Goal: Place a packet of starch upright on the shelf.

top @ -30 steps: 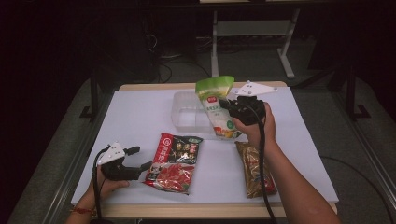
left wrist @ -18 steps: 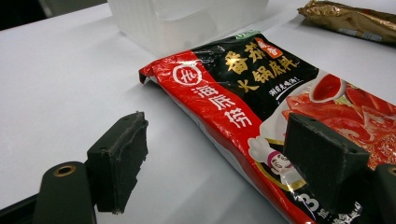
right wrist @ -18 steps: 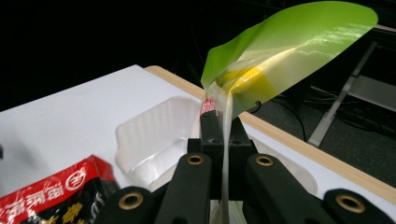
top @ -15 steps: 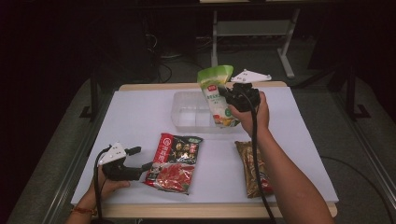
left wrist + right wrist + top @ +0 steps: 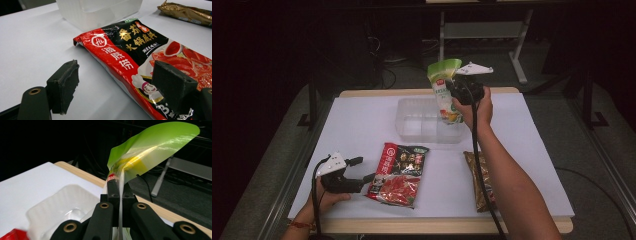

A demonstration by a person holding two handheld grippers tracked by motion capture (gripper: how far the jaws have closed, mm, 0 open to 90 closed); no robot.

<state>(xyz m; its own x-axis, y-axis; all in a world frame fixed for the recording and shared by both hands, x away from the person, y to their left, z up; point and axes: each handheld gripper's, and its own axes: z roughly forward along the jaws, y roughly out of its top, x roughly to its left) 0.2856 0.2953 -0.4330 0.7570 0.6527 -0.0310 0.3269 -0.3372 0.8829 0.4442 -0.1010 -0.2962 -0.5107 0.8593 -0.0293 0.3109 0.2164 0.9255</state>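
Upper centre of the high view, the right gripper [image 5: 453, 89] has its fingers clamped on the green-topped packet [image 5: 445, 90] — hanging above the clear tray [image 5: 412, 125]. Lower left, the left gripper [image 5: 362, 170] rests with fingers spread and empty, beside the red sauce packet [image 5: 399, 174] on the tabletop [image 5: 357, 125].

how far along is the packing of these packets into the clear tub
Early. The clear plastic tub looks empty. In hand: the right gripper is shut on the green-topped white packet, held above the tub's right end. Left: the red-and-black hotpot packet, beside the open left gripper, and the gold foil packet lie on the white table.
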